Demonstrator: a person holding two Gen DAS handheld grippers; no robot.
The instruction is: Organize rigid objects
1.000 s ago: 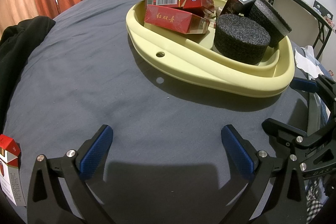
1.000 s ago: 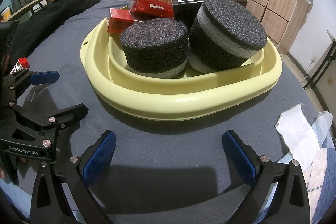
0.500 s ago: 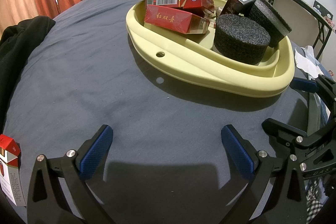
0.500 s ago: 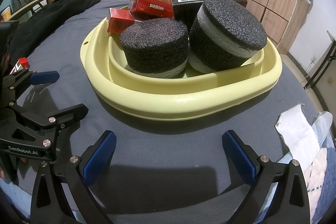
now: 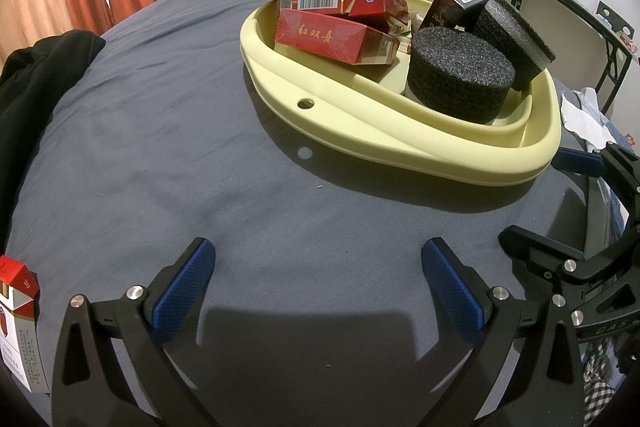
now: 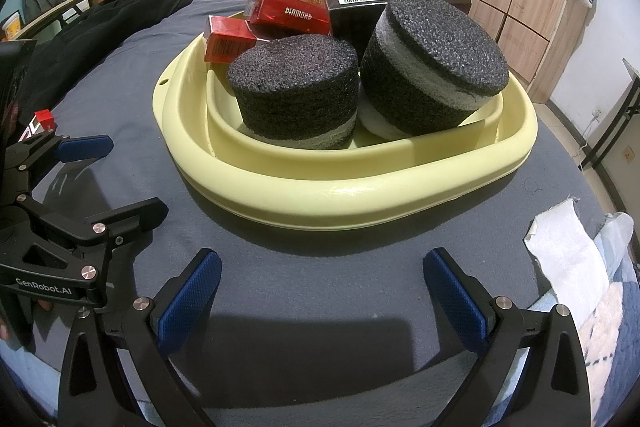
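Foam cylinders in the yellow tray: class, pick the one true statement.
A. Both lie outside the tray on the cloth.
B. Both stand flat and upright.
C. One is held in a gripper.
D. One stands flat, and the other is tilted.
D: the nearer foam cylinder sits flat in the yellow tray, while the other foam cylinder is tilted, its top face angled toward the right wrist camera.
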